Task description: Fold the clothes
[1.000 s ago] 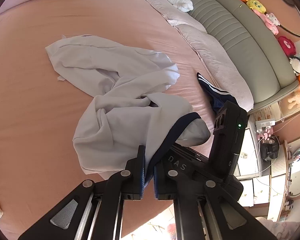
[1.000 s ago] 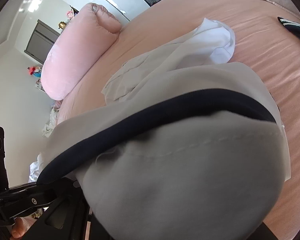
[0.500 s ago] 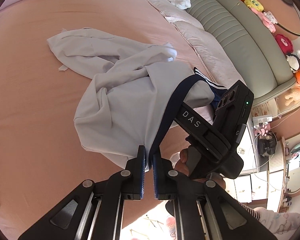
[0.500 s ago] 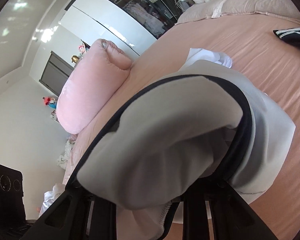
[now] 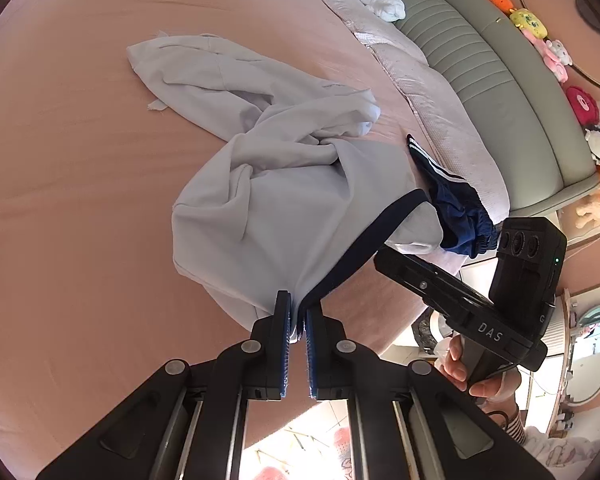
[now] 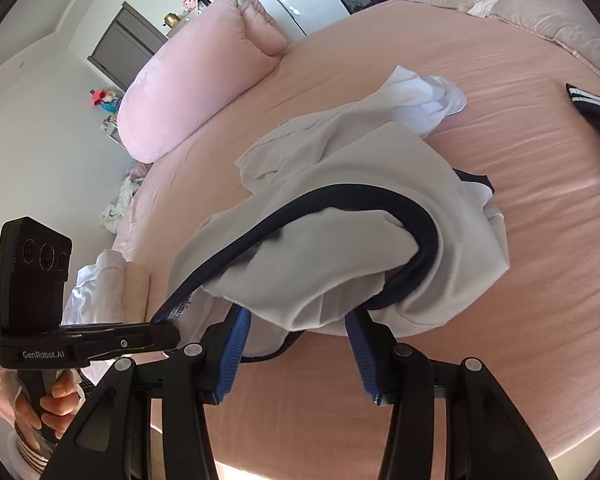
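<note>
While the grey garment [image 5: 284,196] lies rumpled and twisted on the pink bed [image 5: 80,200], no flat fold shows in it, so the folding appears incomplete. Its navy-trimmed edge [image 5: 364,248] is lifted off the sheet. The left hand-held gripper [image 5: 298,320] has its blue pads nearly together, pinching that edge. The right hand-held gripper [image 6: 298,344] stands with its pads wide apart, cloth draped between and over them; whether it bears any hold cannot be told. A navy striped garment [image 5: 452,204] lies bunched just beside, near the quilted cover [image 5: 440,120]. Spreading, smoothing and folding seem to remain.
</note>
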Demonstrator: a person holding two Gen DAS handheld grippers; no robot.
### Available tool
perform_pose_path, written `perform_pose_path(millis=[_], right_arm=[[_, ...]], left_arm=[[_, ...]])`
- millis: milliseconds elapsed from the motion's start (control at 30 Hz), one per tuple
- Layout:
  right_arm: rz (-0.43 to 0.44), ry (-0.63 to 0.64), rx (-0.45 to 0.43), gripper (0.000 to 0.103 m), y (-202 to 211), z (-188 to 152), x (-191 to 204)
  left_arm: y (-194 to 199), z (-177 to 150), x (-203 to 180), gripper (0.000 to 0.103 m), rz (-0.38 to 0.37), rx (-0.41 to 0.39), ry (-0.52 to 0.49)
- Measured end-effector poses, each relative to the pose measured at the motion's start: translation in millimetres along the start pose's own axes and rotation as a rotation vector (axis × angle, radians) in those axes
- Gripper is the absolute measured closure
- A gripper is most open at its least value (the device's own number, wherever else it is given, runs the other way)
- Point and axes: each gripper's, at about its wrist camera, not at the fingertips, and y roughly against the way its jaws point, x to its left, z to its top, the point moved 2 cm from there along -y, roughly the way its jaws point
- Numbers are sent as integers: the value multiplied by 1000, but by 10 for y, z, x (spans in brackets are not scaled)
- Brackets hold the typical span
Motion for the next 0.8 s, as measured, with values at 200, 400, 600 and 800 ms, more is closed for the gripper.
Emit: perform_pose_path(millis=[200, 400, 600, 800], right_arm=[[-184, 132, -22, 46, 326, 136, -67], [-286, 263, 22, 45, 398, 296, -54], [-298, 360, 45, 46, 364, 511, 94], [-329, 402, 57, 46, 312, 621, 82]], left_arm=[[53, -1, -250, 96, 148, -59, -171], [29, 69, -231, 93, 159, -35, -137], [71, 118, -263, 64, 221, -31, -134], [152, 243, -468, 49, 212, -33, -201]])
